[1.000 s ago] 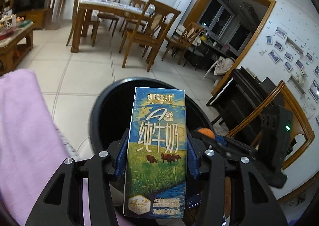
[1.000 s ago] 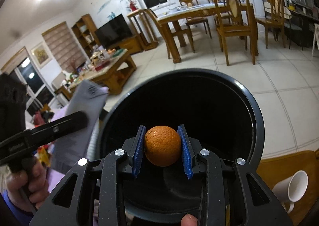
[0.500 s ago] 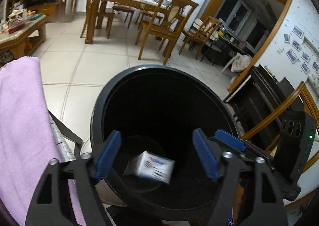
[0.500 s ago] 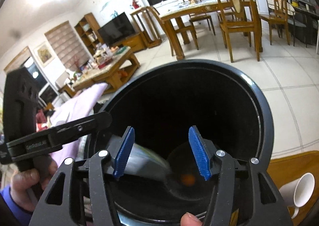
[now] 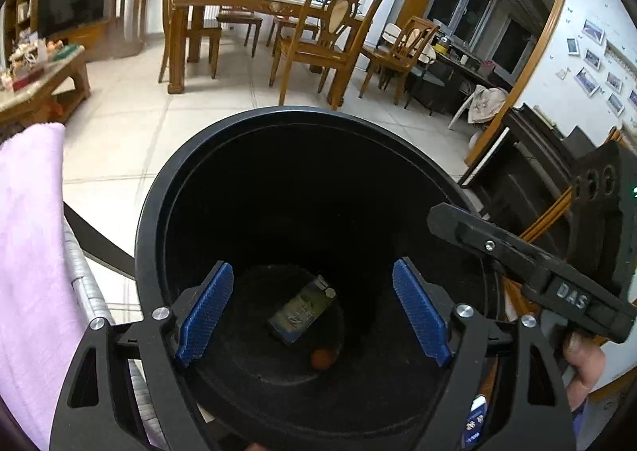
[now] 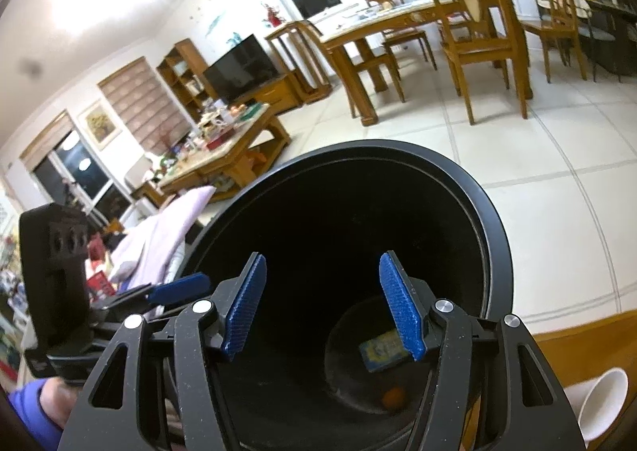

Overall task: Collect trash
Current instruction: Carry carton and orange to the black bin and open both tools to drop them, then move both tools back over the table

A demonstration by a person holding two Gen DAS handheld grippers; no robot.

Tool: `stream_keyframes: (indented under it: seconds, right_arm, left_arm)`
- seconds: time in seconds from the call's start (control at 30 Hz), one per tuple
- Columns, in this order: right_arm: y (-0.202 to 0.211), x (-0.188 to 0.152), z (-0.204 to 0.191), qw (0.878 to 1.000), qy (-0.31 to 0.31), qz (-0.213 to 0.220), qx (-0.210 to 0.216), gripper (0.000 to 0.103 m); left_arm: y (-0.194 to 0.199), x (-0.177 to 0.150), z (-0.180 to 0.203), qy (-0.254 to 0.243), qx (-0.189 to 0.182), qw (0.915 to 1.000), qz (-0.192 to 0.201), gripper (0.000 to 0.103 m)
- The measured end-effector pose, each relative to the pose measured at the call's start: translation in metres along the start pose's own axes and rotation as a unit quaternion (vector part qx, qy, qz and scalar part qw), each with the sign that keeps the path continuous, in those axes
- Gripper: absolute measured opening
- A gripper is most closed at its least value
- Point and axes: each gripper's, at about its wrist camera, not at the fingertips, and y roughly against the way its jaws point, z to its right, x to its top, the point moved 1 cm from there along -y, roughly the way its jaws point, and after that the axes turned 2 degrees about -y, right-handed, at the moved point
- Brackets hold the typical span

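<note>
A black round trash bin (image 5: pixel 278 113) (image 6: pixel 493 236) stands right below both grippers. On its bottom lie a blue-green milk carton (image 5: pixel 302 311) (image 6: pixel 380 351) and a small orange (image 5: pixel 321 358) (image 6: pixel 393 397) beside it. My left gripper (image 5: pixel 312 271) hangs over the bin mouth, its jaws opening with nothing between the blue pads. My right gripper (image 6: pixel 322 263) is over the same bin, jaws also opening and holding nothing. In the left wrist view, one black finger of the right gripper (image 5: pixel 517 263) reaches in from the right.
A purple cloth (image 5: pixel 28 251) drapes beside the bin on the left. A white cup (image 6: pixel 601 399) lies on a wooden surface at the right. Wooden chairs (image 5: pixel 322 48) and a dining table (image 6: pixel 398 24) stand on the tiled floor beyond, with a cluttered coffee table (image 6: pixel 223 148) further off.
The left gripper let go of the milk carton and the right let go of the orange. Both fell to the bin's bottom. Both grippers opened wide and dipped towards the bin.
</note>
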Motion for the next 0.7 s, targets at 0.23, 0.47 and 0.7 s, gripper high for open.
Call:
stream_keyframes:
  seconds: [0.23, 0.47, 0.7]
  right_arm:
    - [-0.012, -0.003, -0.001, 0.999, -0.023, -0.017, 0.044, 0.06]
    - [-0.016, -0.008, -0.013, 0.997, -0.02, -0.022, 0.076, 0.06]
    - [-0.016, -0.006, -0.026, 0.996, -0.017, -0.012, 0.087, 0.081]
  left_arm:
    - [0.009, -0.001, 0.0, 0.015, 0.004, 0.9995, 0.028, 0.084]
    - [0.018, -0.005, -0.001, 0.013, 0.013, 0.9996, -0.019, 0.088]
    - [0.076, -0.023, -0.002, 0.02, -0.016, 0.9995, 0.019, 0.088]
